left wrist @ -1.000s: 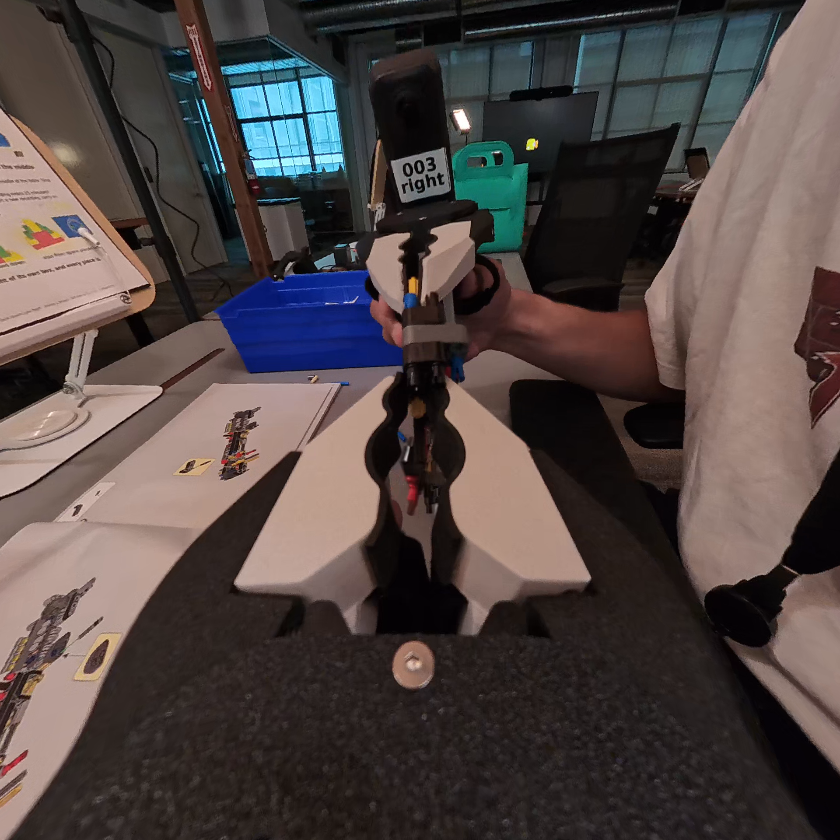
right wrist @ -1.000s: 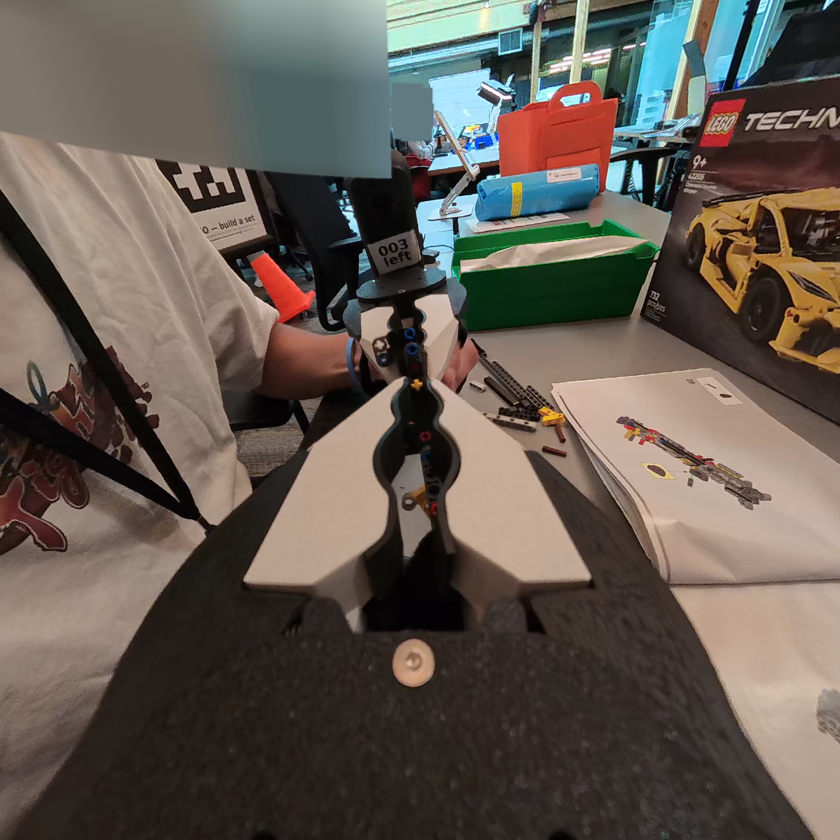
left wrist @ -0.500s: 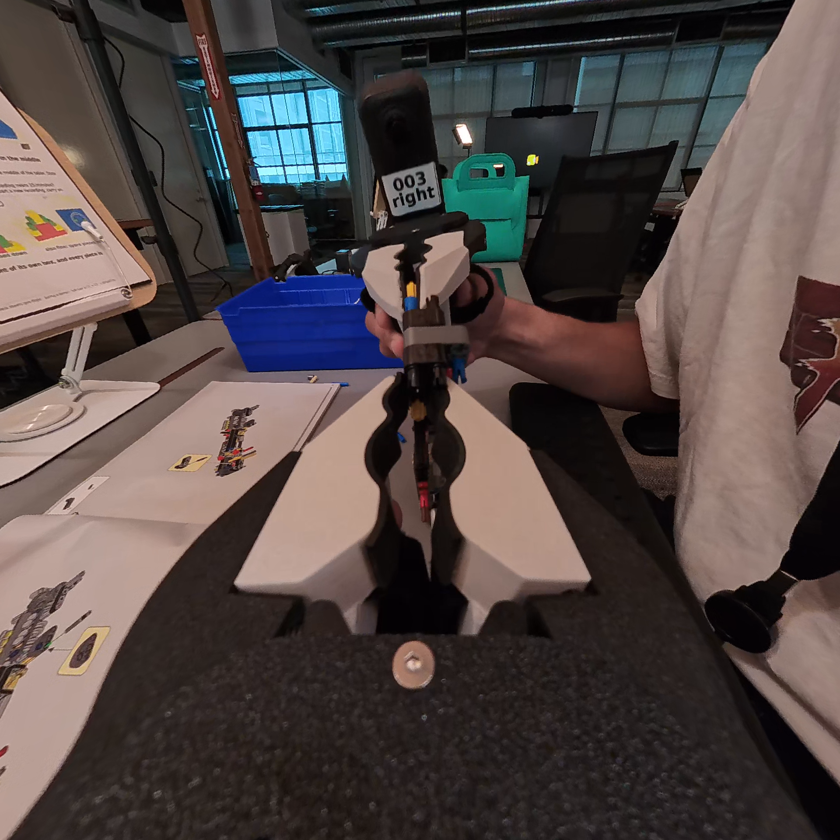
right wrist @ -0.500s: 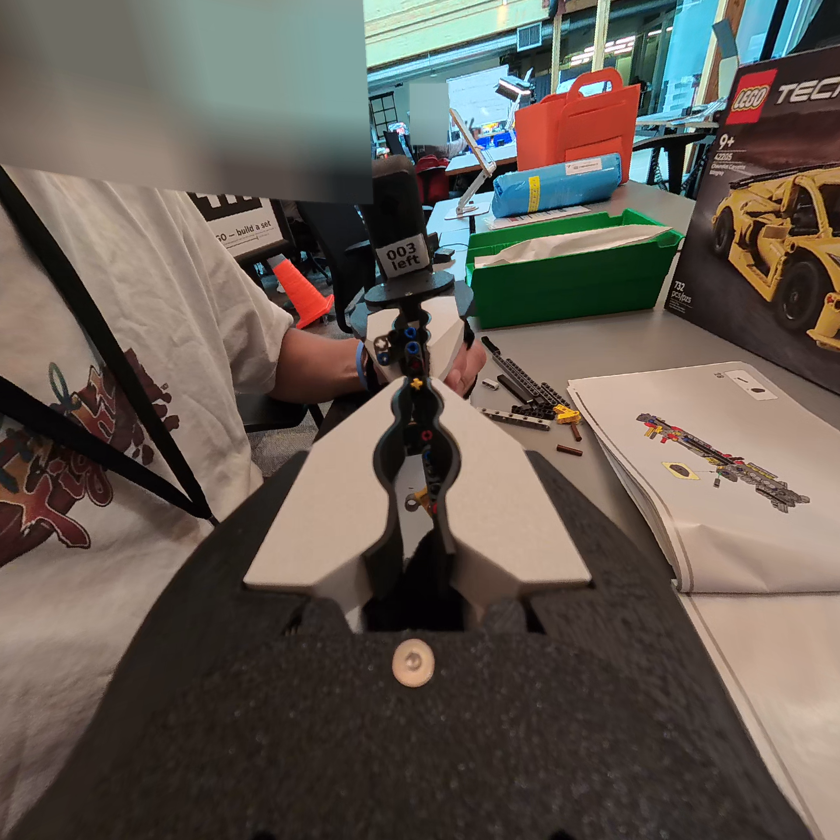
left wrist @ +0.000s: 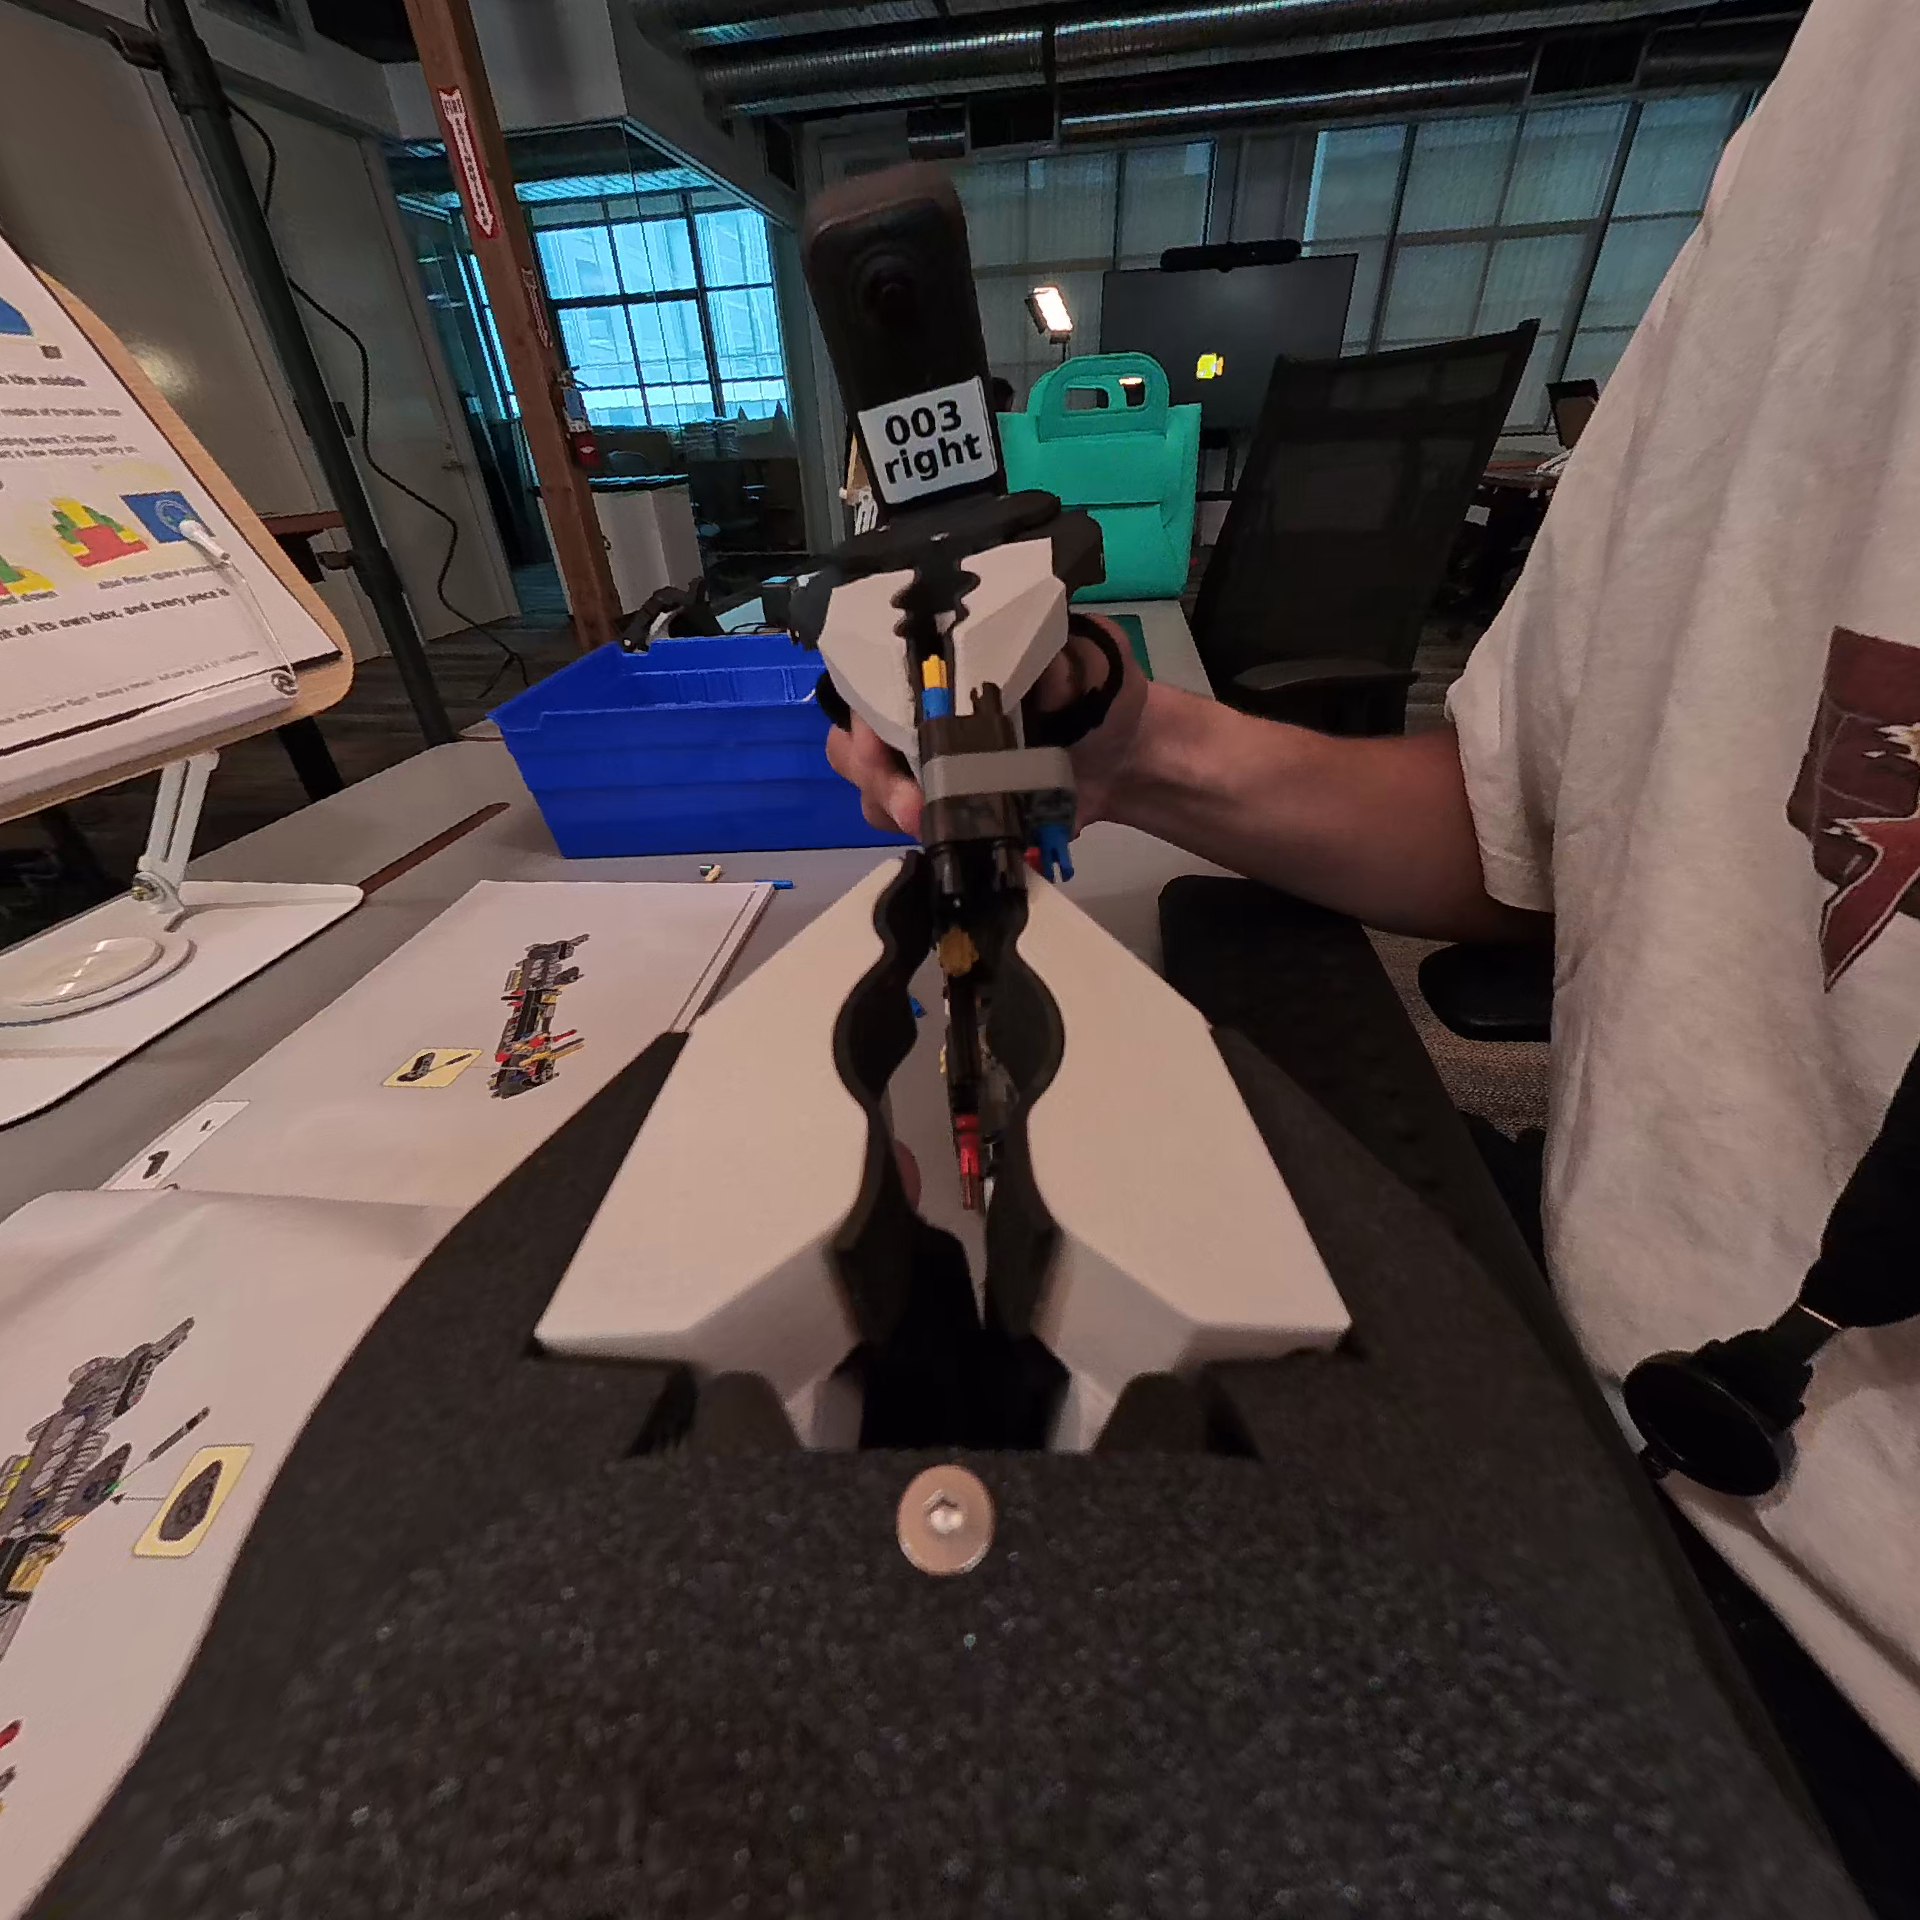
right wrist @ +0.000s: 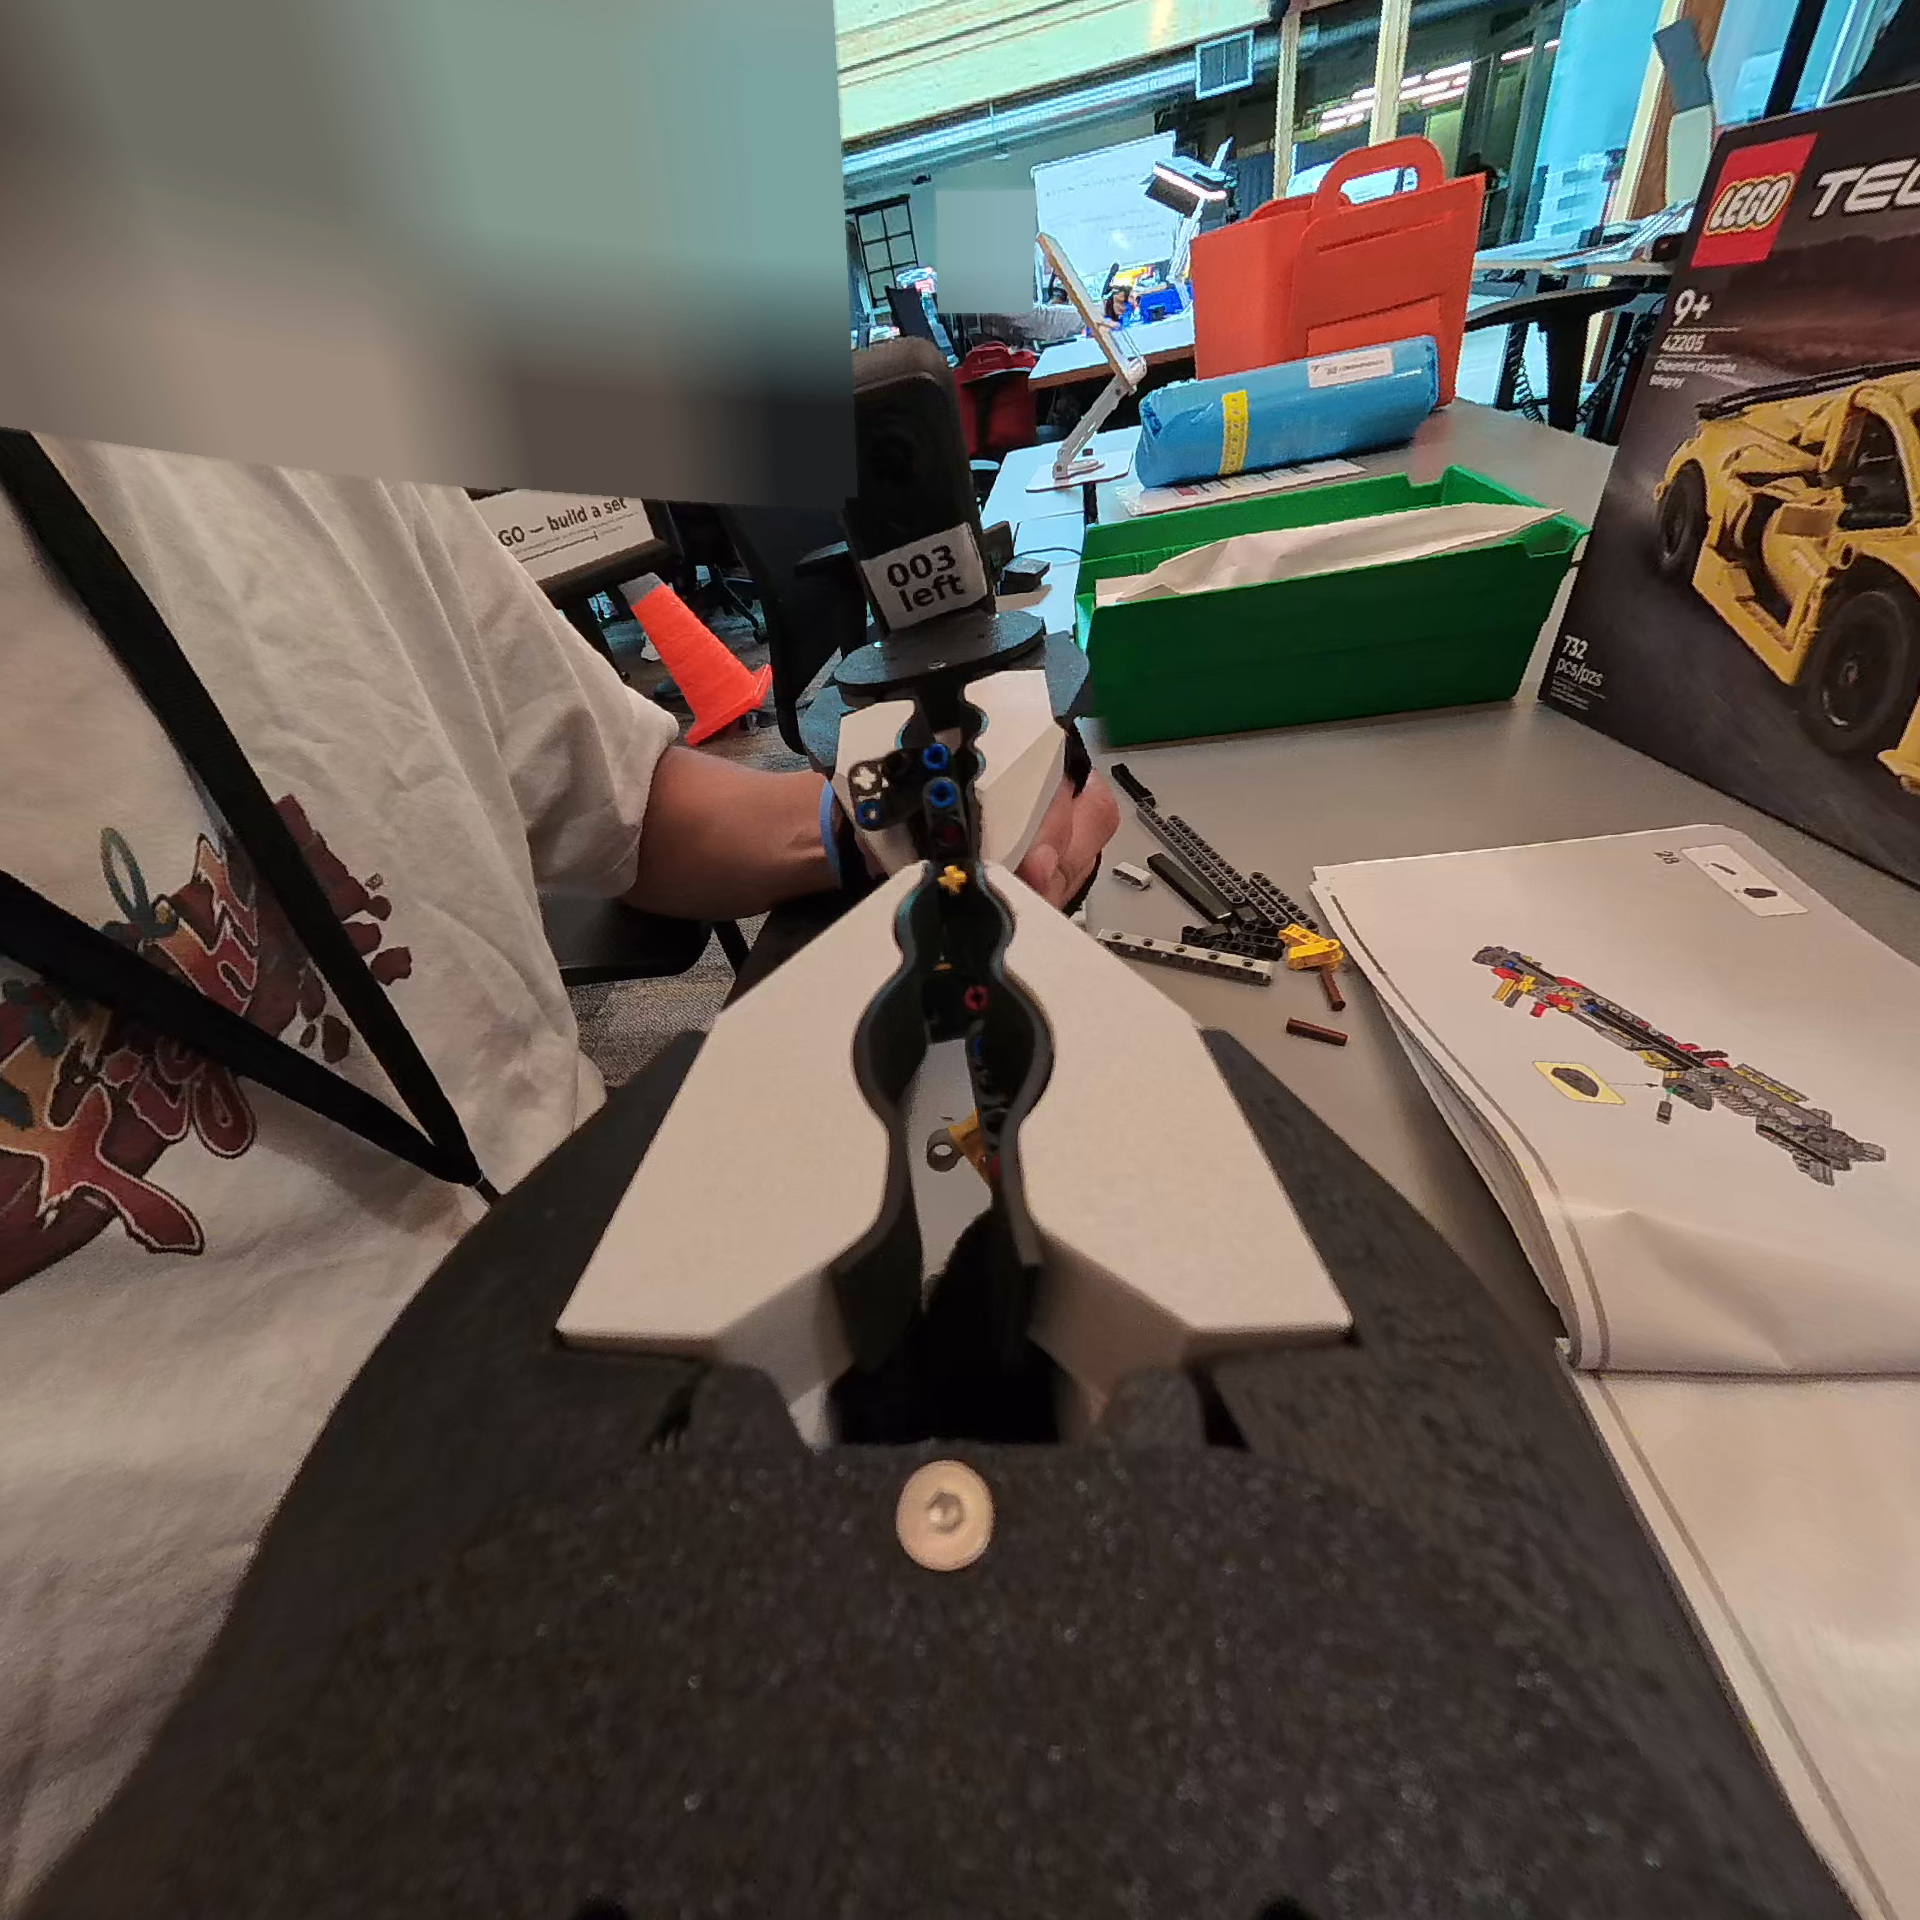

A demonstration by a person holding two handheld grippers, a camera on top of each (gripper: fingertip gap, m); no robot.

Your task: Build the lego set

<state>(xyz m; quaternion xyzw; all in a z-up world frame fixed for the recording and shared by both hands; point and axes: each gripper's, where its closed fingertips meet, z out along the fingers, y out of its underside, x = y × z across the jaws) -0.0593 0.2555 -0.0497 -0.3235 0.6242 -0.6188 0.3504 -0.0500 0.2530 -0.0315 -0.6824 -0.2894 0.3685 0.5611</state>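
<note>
One long, thin lego assembly (left wrist: 971, 935) hangs in mid-air at the centre of both views, above the table (right wrist: 1403, 790). The left gripper (left wrist: 961, 1049) and right gripper (right wrist: 961, 1039) are each clamped on one end of it. It looks light and stiff along its length, but pinned joints could pop apart if twisted, so holding the beams near both ends seems wise. At centre right of the right wrist view lie several loose pieces (right wrist: 1221, 914) and one open instruction booklet (right wrist: 1662, 1060).
</note>
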